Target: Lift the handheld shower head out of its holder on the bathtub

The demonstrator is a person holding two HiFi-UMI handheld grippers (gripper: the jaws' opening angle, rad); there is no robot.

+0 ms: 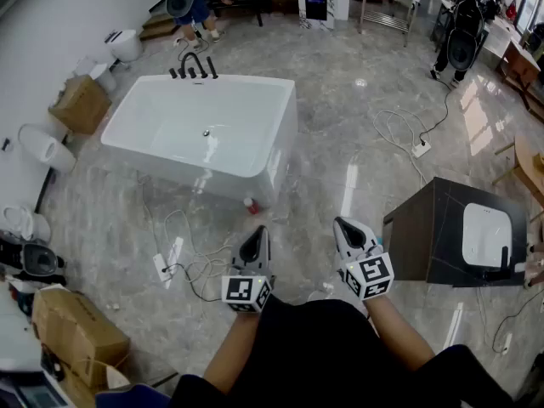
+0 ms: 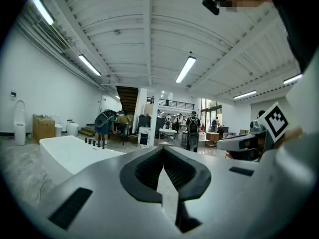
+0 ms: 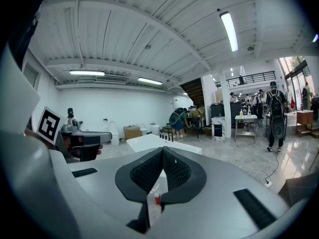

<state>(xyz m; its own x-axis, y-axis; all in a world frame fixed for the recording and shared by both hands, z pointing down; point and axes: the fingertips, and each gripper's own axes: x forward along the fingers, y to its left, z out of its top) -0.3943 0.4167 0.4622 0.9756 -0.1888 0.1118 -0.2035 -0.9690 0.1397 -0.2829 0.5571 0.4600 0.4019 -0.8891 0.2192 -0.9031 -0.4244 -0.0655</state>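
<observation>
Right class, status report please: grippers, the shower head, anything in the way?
Left gripper shut, empty; right gripper shut, empty. Shower head on bathtub far rim, untouched. Floor cables and small bottle lie between.

White bathtub [image 1: 277, 155], black taps [image 1: 194, 69], grey marbled floor [image 1: 357, 134]

Head view: from high up, steeply down at the floor [image 1: 357, 143], bathtub [image 1: 204, 134] well off in the upper left. Both gripper views: low, near level, out along their jaws across that floor. Shared by all three: the bathtub.
</observation>
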